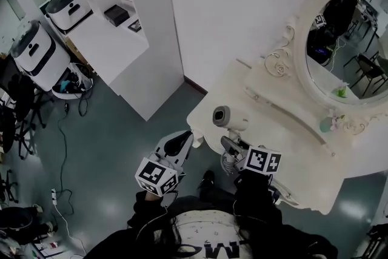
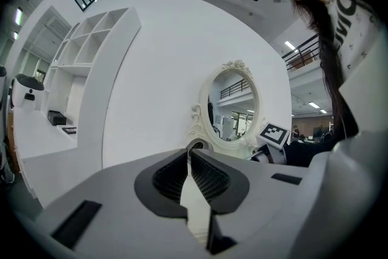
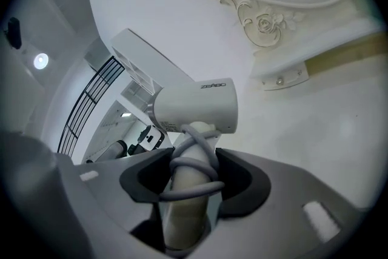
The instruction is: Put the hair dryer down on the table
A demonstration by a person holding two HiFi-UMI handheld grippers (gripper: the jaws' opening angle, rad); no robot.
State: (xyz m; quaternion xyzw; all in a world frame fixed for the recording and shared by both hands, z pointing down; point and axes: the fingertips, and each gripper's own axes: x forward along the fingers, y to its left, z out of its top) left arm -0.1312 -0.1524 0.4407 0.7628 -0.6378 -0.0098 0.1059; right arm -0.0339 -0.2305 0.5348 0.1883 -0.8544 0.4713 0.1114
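I am gripping the hair dryer (image 3: 197, 107) by its handle in my right gripper (image 3: 193, 176), jaws clamping over the cord (image 3: 195, 162) wound round it, and holding it upright above the near corner of the bench (image 1: 291, 148), not yet resting there. My left gripper (image 2: 189, 158) is idling alongside, jaws closed on nothing. Judgement: I should be lowering onto bare bench short of the mirror (image 1: 345, 39), tipping the body onto its side, then loosening.

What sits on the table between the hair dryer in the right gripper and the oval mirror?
Nothing loose. The head view shows only bare table and its raised ledge between the hair dryer and the mirror.
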